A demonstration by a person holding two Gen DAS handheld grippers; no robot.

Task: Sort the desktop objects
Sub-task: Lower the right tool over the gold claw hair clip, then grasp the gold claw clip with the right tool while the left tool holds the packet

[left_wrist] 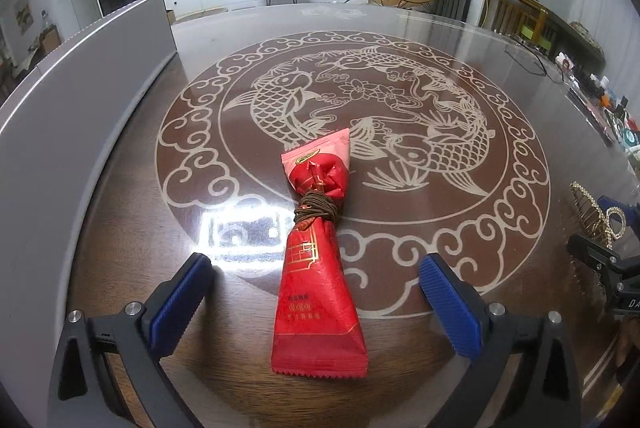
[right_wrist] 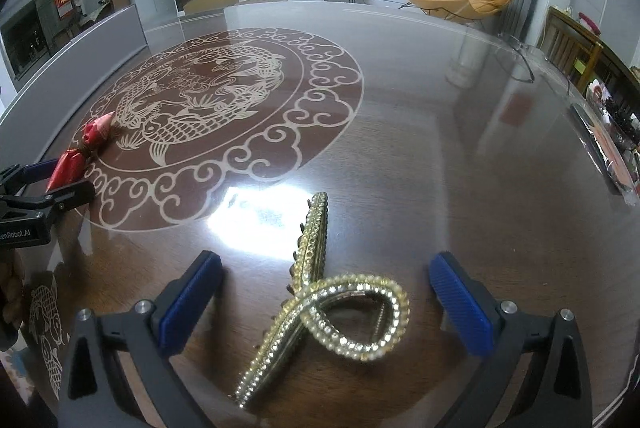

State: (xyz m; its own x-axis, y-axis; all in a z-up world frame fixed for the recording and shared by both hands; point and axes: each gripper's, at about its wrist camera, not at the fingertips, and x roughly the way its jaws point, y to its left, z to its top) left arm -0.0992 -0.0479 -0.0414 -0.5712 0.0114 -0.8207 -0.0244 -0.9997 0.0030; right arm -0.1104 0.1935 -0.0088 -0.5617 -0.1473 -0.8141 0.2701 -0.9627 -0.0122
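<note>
A red snack packet [left_wrist: 318, 292] with a brown cord [left_wrist: 316, 213] wound round its middle lies flat on the glass table top. My left gripper [left_wrist: 316, 268] stands open around its near end, both blue pads well clear of it. In the right wrist view a gold rhinestone hair claw [right_wrist: 324, 292] lies on the table between the blue pads of my right gripper [right_wrist: 326, 268], which is open and touches nothing. The same packet [right_wrist: 80, 152] shows at that view's far left, between the left gripper's fingers [right_wrist: 60, 196]. The hair claw [left_wrist: 600, 216] appears at the left wrist view's right edge.
The table carries a round fish-and-cloud pattern [left_wrist: 352, 132]. A grey panel [left_wrist: 80, 100] runs along the left side. Small cluttered items [left_wrist: 608, 108] line the far right edge, and a pair of glasses [right_wrist: 516, 60] lies near them.
</note>
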